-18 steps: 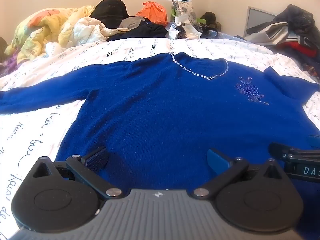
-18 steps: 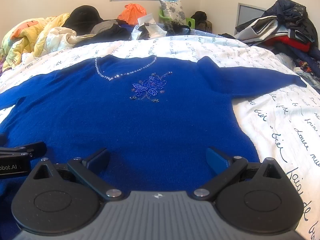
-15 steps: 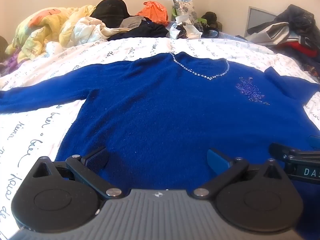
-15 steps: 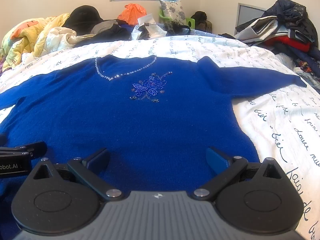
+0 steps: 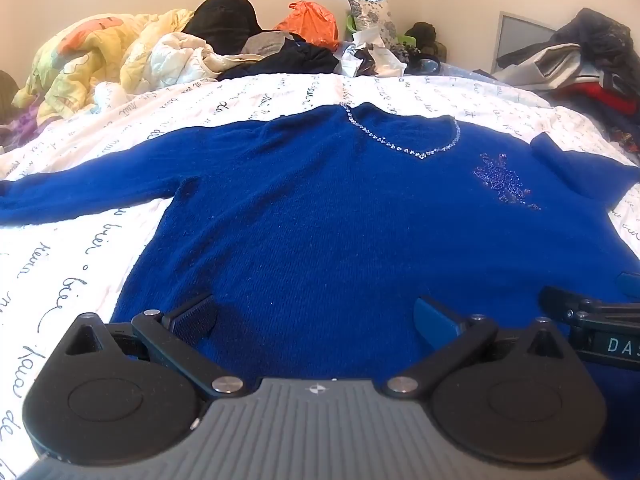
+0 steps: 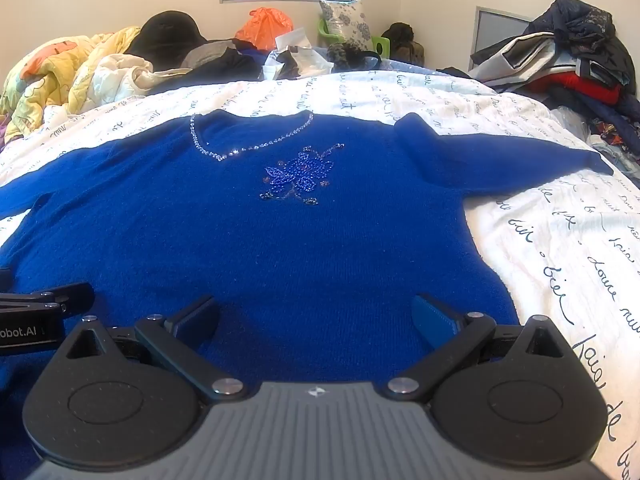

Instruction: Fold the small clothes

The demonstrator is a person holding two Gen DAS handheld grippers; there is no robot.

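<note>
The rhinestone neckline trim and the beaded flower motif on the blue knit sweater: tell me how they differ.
The rhinestone neckline trim is a thin silvery V-shaped line; the beaded flower motif is a compact cluster, mostly blue. The trim follows the collar edge, while the flower sits just below it, off to one side of the V's point. Both are sparkly decorations lying flat on the front of the blue knit sweater.

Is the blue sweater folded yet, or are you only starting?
Only starting. Done: the blue sweater lies spread flat on the white bedspread, front up, both sleeves stretched out to the sides. In hand: nothing. The left gripper and right gripper hover wide open over the bottom hem, side by side. Left: every fold, since no sleeve or hem is turned in yet.
</note>
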